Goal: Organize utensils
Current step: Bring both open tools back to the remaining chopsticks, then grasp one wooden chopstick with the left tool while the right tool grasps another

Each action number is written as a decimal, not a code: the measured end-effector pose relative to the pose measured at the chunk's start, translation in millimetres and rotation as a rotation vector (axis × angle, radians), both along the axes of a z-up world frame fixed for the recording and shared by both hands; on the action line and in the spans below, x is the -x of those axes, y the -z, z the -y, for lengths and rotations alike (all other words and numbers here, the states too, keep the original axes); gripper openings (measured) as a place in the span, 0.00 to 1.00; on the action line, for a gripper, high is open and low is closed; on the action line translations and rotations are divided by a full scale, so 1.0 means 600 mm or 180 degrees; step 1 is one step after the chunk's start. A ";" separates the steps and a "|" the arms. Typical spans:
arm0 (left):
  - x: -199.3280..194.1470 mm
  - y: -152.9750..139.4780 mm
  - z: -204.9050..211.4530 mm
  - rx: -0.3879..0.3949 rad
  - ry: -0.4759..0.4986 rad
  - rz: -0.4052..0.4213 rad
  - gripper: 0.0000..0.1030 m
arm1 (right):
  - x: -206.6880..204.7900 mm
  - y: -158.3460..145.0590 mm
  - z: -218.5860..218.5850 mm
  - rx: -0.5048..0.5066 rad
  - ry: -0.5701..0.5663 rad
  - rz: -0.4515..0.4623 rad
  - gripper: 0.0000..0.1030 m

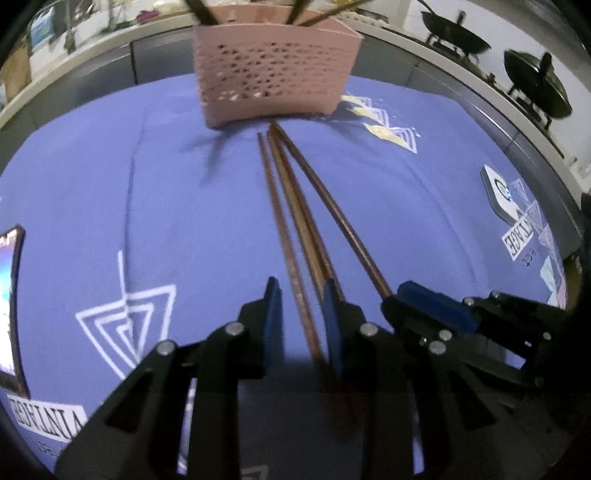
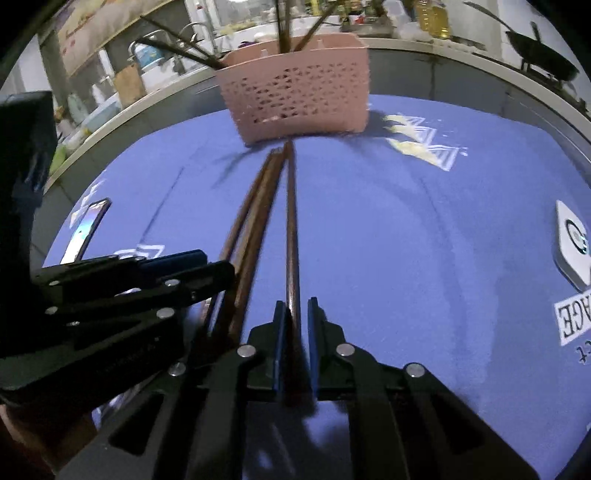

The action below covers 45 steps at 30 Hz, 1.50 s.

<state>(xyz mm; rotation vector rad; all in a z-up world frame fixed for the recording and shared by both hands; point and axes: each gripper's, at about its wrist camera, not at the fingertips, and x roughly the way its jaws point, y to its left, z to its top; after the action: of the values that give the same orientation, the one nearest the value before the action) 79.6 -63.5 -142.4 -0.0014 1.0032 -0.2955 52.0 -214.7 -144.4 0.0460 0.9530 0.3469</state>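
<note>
The left gripper (image 1: 301,295) sits low over the blue cloth (image 1: 184,206), its jaws parted. Two brown chopsticks (image 1: 291,236) pass through the gap. One runs near the middle of the gap; the other lies against the right finger's blue pad (image 1: 332,317). Whether that pad presses the chopstick cannot be told. The jaws are not closed on either one.

The right gripper (image 2: 294,306) stands just beside the left one, on its right. Its jaws are narrowly parted around a single chopstick (image 2: 291,236). The chopstick lies close to the left pad (image 2: 279,332), and a slim gap shows on the side of the right pad. A firm grip cannot be confirmed.

In the right wrist view, the left gripper (image 2: 177,266) enters from the left edge, next to the pair of chopsticks (image 2: 255,221).

All three chopsticks lie on the cloth and run forward, away from both grippers. Their far tips converge close to the base of the pink basket (image 1: 275,74). The basket stands upright at the far edge of the cloth. Its wall is perforated, and several dark utensils (image 1: 201,11) stick up out of it.

A phone (image 2: 86,229) lies on the cloth at the left. A white device (image 2: 570,243) lies at the right.
</note>
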 end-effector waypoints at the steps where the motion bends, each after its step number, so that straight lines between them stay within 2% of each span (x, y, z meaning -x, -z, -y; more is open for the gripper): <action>1: 0.000 0.001 0.004 0.0005 0.0021 0.0002 0.24 | 0.000 0.001 0.008 -0.0013 0.0066 -0.0014 0.10; 3: -0.003 0.002 0.002 -0.0005 0.0015 0.0014 0.23 | 0.000 -0.001 0.019 -0.0030 0.0118 -0.0026 0.10; 4: -0.007 0.003 -0.008 0.0044 -0.0017 -0.0003 0.19 | 0.002 -0.004 0.024 -0.0058 0.0124 -0.0025 0.10; 13: -0.013 0.005 -0.082 0.0497 -0.0232 -0.0207 0.18 | 0.010 -0.027 0.012 -0.0275 -0.0050 0.0073 0.10; 21: -0.022 0.003 -0.082 0.0362 -0.0245 -0.0149 0.17 | -0.014 -0.004 0.004 0.0035 0.0013 0.0045 0.10; 23: -0.027 0.003 -0.085 0.0359 -0.0269 -0.0163 0.17 | -0.016 0.005 0.016 -0.0065 0.0075 0.0032 0.10; 26: -0.040 0.000 -0.083 0.0210 -0.0362 -0.0101 0.16 | -0.019 0.004 0.013 -0.0046 0.0092 0.0029 0.10; 30: -0.071 -0.003 -0.055 -0.0015 -0.0334 -0.0013 0.16 | -0.043 0.002 -0.011 0.0069 -0.0023 0.0049 0.10; 33: -0.079 -0.006 -0.058 0.0091 -0.0331 -0.0138 0.17 | -0.055 0.000 -0.016 0.0097 -0.0067 0.0028 0.11; 37: -0.069 -0.007 -0.099 0.0460 -0.0399 -0.0283 0.17 | -0.055 0.001 0.003 -0.0085 -0.0039 -0.0009 0.10; 40: -0.060 -0.011 -0.101 0.0622 -0.0271 -0.0296 0.17 | -0.050 0.001 0.007 -0.0138 -0.0007 0.0009 0.11; 42: -0.057 -0.014 -0.088 0.0608 -0.0171 -0.0266 0.17 | -0.048 -0.001 0.007 -0.0142 0.0007 0.0024 0.11; 45: -0.057 -0.005 -0.063 0.0348 -0.0140 -0.0235 0.17 | -0.044 -0.003 0.009 -0.0163 0.0008 0.0022 0.11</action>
<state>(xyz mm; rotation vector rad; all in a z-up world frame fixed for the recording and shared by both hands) 113.6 -25.6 -139.5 -0.1343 1.0578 -0.3117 78.1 -220.0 -142.6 0.0926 0.9371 0.3688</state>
